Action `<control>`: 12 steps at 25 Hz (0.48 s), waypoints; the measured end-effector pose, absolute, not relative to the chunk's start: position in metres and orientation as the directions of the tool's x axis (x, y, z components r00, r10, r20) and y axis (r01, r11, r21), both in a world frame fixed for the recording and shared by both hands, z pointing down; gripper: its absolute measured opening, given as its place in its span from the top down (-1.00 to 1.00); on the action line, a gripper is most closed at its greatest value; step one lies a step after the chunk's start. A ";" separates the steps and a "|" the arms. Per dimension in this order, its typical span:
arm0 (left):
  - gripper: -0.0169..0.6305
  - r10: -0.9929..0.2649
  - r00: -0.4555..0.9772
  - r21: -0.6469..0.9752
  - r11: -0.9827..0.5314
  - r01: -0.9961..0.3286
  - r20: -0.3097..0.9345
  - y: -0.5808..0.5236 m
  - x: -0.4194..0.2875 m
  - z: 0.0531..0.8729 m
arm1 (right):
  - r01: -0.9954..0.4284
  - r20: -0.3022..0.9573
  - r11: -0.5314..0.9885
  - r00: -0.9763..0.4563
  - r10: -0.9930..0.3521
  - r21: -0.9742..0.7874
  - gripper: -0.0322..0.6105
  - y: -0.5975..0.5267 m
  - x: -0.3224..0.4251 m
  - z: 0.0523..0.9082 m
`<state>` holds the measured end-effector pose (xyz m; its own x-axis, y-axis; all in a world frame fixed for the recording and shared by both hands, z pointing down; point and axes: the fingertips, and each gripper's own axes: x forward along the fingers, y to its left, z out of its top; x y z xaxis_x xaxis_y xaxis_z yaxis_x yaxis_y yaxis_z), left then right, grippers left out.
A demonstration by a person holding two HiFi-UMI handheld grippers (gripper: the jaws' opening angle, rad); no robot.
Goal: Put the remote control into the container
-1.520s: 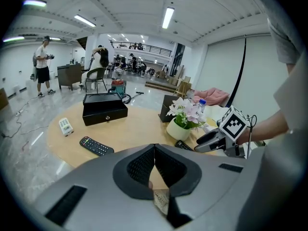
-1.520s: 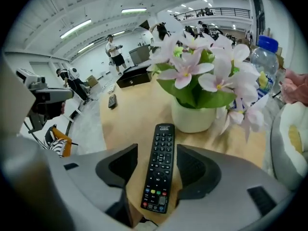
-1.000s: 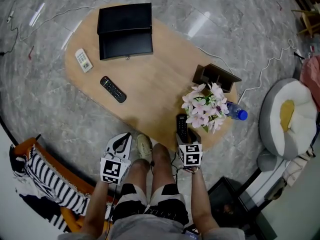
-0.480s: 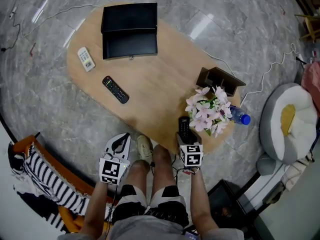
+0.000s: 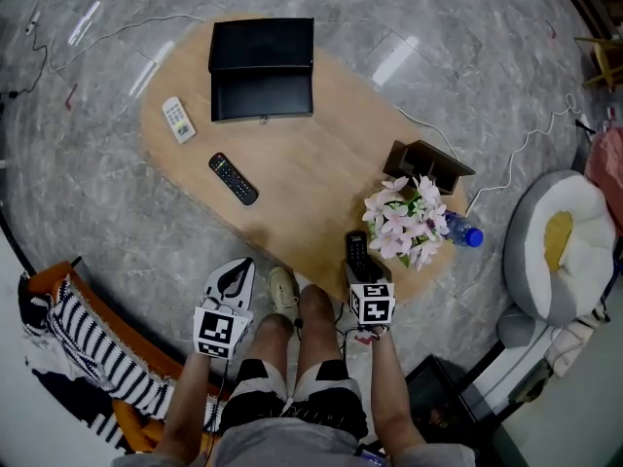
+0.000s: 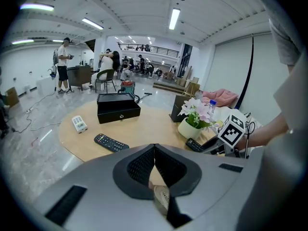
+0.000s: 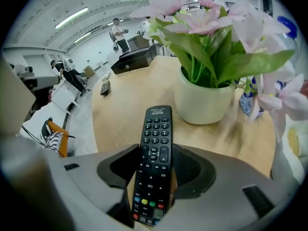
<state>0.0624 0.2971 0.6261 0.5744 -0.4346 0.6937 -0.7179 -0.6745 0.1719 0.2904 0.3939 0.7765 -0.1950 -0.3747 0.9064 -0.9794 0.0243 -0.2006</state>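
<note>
The right tool point(image 5: 357, 272) has just been closing; its jaws straddle the remote control point(image 7: 155, 148) lengthwise without pinching it yet. The container point(image 5: 263, 115) sits far left.

This is looking like a big open-plan hall or studio with a living-room corner staged inside it. Long strip lights point(image 6: 174, 18) are running across a high white ceiling, and a railed mezzanine point(image 6: 144, 48) is showing at the back. People point(image 6: 62, 64) are standing around work counters in the distance. A polished marble floor point(image 5: 467, 27) is reflecting the lights, with a loose cable point(image 5: 527, 140) trailing over it. An oval wooden desk point(image 5: 321, 183), a pot of flowers point(image 5: 407, 224) and a beanbag seat point(image 5: 569, 251) are supplying the homely touch.
</note>
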 end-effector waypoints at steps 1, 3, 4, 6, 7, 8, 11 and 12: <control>0.92 -0.438 0.573 0.171 -0.673 -0.720 0.693 0.296 0.062 0.622 | -0.978 0.904 0.026 -0.200 -0.378 -0.205 0.20 0.392 0.289 0.772; 0.92 -0.444 0.571 0.169 -0.669 -0.724 0.691 0.294 0.061 0.614 | -0.977 0.898 0.034 -0.207 -0.389 -0.210 0.20 0.386 0.287 0.760; 0.92 -0.446 0.569 0.168 -0.666 -0.727 0.691 0.293 0.060 0.610 | -0.976 0.895 0.041 -0.211 -0.393 -0.212 0.20 0.383 0.286 0.754; 0.92 -0.453 0.563 0.164 -0.660 -0.733 0.692 0.291 0.058 0.600 | -0.975 0.890 0.059 -0.222 -0.400 -0.216 0.20 0.376 0.282 0.740; 0.92 -0.458 0.559 0.161 -0.657 -0.737 0.691 0.288 0.057 0.594 | -0.973 0.886 0.070 -0.228 -0.403 -0.219 0.20 0.371 0.280 0.731; 0.92 -0.464 0.556 0.157 -0.654 -0.740 0.689 0.286 0.057 0.588 | -0.972 0.883 0.082 -0.235 -0.407 -0.221 0.20 0.367 0.279 0.723; 0.92 -0.477 0.548 0.155 -0.640 -0.752 0.687 0.279 0.056 0.569 | -0.968 0.874 0.114 -0.252 -0.416 -0.225 0.20 0.353 0.276 0.695; 0.92 -0.482 0.544 0.155 -0.634 -0.758 0.687 0.277 0.055 0.562 | -0.966 0.871 0.123 -0.258 -0.419 -0.227 0.20 0.348 0.275 0.685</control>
<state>0.0547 0.2768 0.5617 0.5439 -0.4823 0.6867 -0.7579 -0.6336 0.1553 0.2749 0.3485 0.6848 -0.2582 -0.4189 0.8705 -0.9660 0.1228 -0.2275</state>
